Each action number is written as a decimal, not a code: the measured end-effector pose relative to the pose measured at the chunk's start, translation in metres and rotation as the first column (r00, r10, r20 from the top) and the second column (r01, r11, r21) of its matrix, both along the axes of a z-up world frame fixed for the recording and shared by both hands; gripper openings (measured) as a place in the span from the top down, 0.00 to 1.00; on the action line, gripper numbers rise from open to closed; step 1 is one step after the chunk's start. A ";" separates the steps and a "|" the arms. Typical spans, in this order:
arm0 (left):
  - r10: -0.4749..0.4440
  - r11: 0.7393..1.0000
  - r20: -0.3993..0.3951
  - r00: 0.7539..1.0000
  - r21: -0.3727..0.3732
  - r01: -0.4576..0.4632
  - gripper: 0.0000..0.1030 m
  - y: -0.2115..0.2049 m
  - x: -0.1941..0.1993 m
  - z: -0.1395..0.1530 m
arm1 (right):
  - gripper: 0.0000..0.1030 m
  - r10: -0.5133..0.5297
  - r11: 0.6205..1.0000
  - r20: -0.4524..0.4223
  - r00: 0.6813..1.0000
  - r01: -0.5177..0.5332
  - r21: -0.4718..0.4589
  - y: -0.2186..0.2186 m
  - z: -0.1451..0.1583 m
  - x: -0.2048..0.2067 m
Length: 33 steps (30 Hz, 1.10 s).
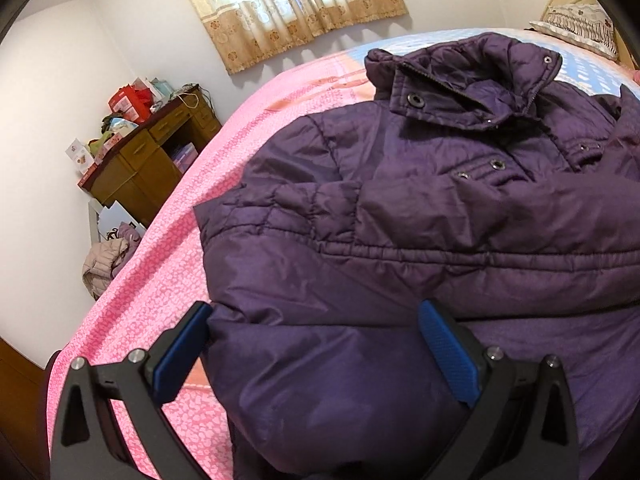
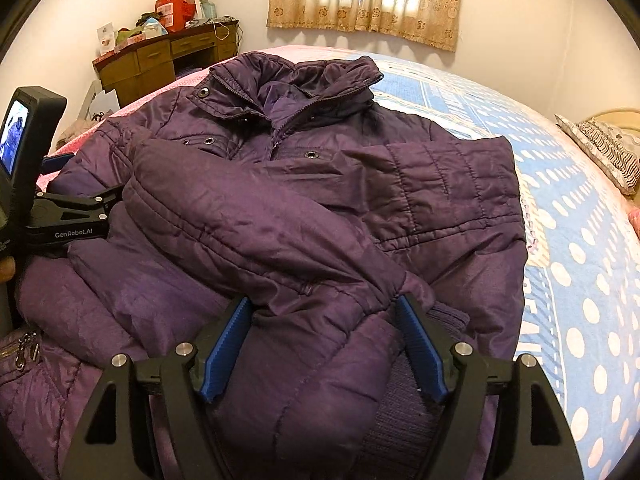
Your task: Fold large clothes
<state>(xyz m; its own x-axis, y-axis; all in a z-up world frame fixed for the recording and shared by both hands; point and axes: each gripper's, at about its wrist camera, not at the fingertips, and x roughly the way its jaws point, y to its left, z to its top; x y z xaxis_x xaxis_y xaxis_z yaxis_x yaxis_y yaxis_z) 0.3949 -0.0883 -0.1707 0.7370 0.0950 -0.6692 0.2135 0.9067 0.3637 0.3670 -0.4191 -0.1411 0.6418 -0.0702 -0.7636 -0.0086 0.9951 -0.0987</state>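
Two views: my left wrist first, then my right.

Left wrist, jacket: a dark purple padded jacket (image 1: 420, 208) lies front-up on the bed (image 1: 168, 280), collar away from me, snap studs showing on the collar and chest.
Left wrist, hand-held gripper: my left hand-held gripper (image 1: 316, 316) stands spread wide, the blue pads (image 1: 448, 356) on either side of the jacket's near puffy edge; the right pad lies against the cloth, and I cannot tell if the left one touches, so I read it as released, not clenched.
Left wrist, bed cover: pink with a small white pattern on the left, pale blue farther off by the pillow (image 1: 576, 28).
Left wrist, room: a wooden desk (image 1: 152, 160) piled with boxes in the corner, a patterned curtain (image 1: 296, 12) above; the print on the boxes is too small to read.

Right wrist, jacket: the same jacket, with one sleeve (image 2: 256, 232) folded across the chest and its knit cuff (image 2: 452, 316) near my right finger.
Right wrist, hand-held gripper: my right hand-held gripper (image 2: 324, 308) is open wide, straddling the sleeve's lower end without pinching it.
Right wrist, writing: "GenRobot.AI" in white on the black body of my left hand-held gripper (image 2: 74, 232) at the left edge, below its small lit screen (image 2: 14, 136).
Right wrist, bed cover: blue with white dots on the right; the lettering along it is not readable.
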 end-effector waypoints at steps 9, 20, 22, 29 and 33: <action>0.001 1.000 0.001 1.000 0.005 -0.001 0.00 -0.001 -0.001 0.000 | 0.26 0.001 1.000 -0.004 1.000 -0.001 -0.023 0.004 -0.001 0.001; 0.003 1.000 0.000 1.000 0.007 -0.003 0.00 0.001 -0.001 0.001 | 0.25 0.000 1.000 -0.004 1.000 0.000 -0.028 0.005 -0.002 0.002; 0.003 1.000 0.001 1.000 0.008 -0.003 0.00 0.002 -0.002 0.001 | 0.25 0.000 1.000 -0.004 1.000 0.000 -0.031 0.004 -0.002 0.002; 0.026 1.000 -0.009 1.000 -0.001 -0.026 0.00 0.009 -0.010 0.025 | 0.26 0.026 0.994 0.079 0.997 -0.035 0.105 -0.016 0.036 -0.025; 0.018 0.997 0.102 0.995 -0.073 -0.011 0.00 0.018 -0.033 0.068 | 0.26 -0.117 0.969 0.149 0.982 0.080 0.233 -0.063 0.064 -0.051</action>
